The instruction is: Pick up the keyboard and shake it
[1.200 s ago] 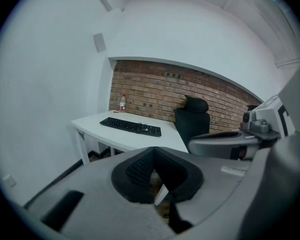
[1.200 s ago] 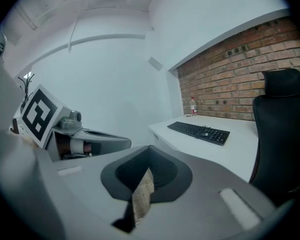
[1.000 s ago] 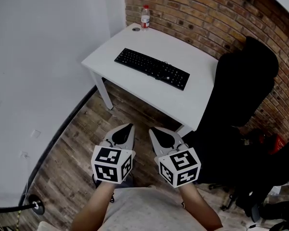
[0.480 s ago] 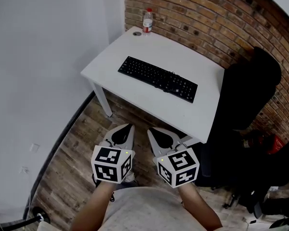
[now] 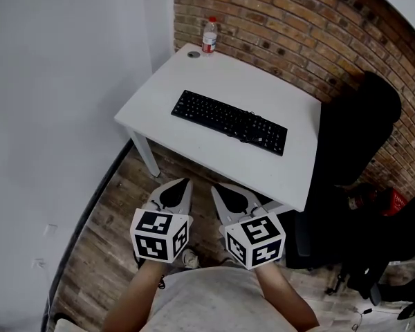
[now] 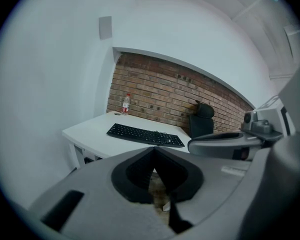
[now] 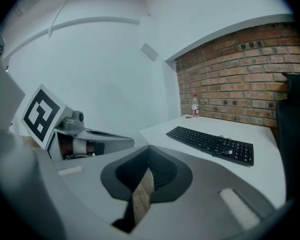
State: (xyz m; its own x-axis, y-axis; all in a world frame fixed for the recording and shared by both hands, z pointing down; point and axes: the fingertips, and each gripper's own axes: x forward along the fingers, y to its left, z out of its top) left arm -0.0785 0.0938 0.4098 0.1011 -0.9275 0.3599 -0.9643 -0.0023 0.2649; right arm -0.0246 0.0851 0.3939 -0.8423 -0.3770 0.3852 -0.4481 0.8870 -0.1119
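A black keyboard (image 5: 228, 122) lies flat on the white table (image 5: 194, 81), its cable bunched on top near its right end; it also shows as the keyboard (image 6: 144, 134) in the left gripper view and the keyboard (image 7: 212, 144) in the right gripper view. My left gripper (image 5: 187, 181) and right gripper (image 5: 216, 187) hang side by side over the wooden floor, short of the table's near edge. Both are shut and hold nothing. Neither touches the keyboard.
A water bottle (image 5: 209, 35) and a small round cap (image 5: 193, 54) stand at the table's far corner by the brick wall (image 5: 297, 19). A black office chair (image 5: 353, 158) sits close to the table's right side. A white wall (image 5: 55, 116) runs along the left.
The view has shifted so the table and keyboard sit a little nearer and lower in the head view. Both grippers keep their pose, shut and side by side.
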